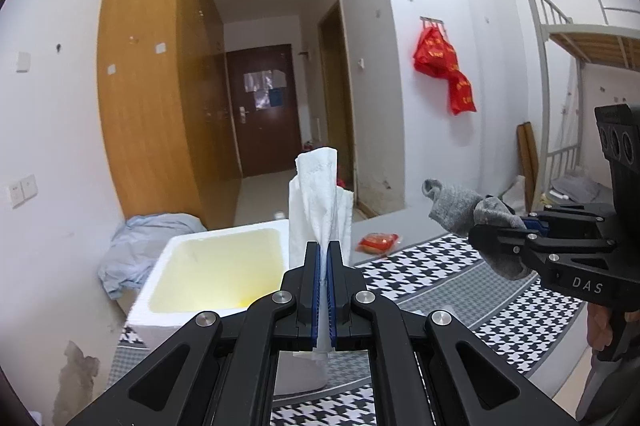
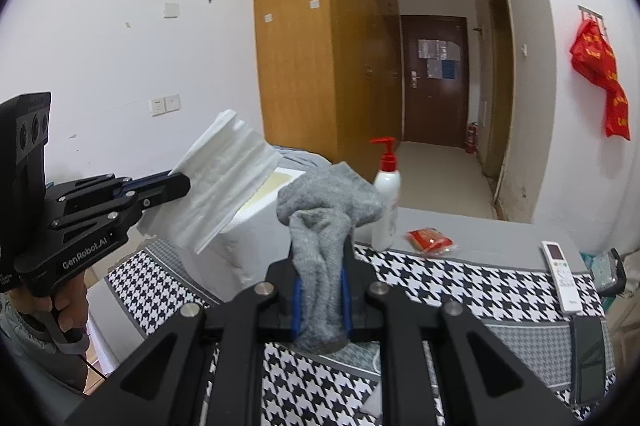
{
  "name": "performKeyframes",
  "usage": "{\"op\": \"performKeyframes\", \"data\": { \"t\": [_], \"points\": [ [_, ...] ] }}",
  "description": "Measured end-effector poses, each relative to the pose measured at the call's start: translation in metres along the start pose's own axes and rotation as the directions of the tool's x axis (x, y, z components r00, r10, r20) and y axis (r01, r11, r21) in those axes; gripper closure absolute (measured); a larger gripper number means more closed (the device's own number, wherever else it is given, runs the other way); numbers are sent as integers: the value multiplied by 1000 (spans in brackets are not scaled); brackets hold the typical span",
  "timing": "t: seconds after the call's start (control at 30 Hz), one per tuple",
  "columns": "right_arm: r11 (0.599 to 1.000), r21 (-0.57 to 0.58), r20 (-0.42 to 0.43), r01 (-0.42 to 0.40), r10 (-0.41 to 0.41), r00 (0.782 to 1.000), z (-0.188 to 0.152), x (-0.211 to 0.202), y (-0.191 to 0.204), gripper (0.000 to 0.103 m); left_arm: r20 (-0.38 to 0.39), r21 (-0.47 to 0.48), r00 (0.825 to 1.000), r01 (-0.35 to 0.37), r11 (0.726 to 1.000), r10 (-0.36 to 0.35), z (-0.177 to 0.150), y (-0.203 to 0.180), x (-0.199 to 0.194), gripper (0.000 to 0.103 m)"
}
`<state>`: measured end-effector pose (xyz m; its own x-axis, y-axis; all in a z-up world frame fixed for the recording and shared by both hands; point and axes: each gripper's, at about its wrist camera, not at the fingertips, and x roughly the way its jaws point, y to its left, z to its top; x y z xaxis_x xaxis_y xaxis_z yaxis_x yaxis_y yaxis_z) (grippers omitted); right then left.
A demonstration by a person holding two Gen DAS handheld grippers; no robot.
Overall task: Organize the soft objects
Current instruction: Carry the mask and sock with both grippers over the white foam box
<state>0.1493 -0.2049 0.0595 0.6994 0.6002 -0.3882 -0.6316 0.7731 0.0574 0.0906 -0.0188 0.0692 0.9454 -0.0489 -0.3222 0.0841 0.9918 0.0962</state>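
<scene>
Towel point(image 1: 320, 202) upright between left hand-held gripper point(image 1: 323, 258) pads.

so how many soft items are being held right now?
2. A white towel is clamped in the left gripper near the foam box; a grey sock is clamped in the right gripper. More may lie out of view.

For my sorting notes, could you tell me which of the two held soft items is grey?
The sock in the right gripper is grey; the left gripper holds a white towel.
</scene>
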Motion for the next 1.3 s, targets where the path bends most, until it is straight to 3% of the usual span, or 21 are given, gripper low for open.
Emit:
{"op": "performKeyframes", "data": {
  "t": [0.63,1.3],
  "points": [
    [987,-91,-6,-134,134,991,17,28,46,85,2,-53,990,-142,988,142,-8,38,-27,100],
    [982,-114,-21,-149,148,989,28,49,60,85,-34,-82,989,-146,986,143,1,65,-5,100]
  ]
}}
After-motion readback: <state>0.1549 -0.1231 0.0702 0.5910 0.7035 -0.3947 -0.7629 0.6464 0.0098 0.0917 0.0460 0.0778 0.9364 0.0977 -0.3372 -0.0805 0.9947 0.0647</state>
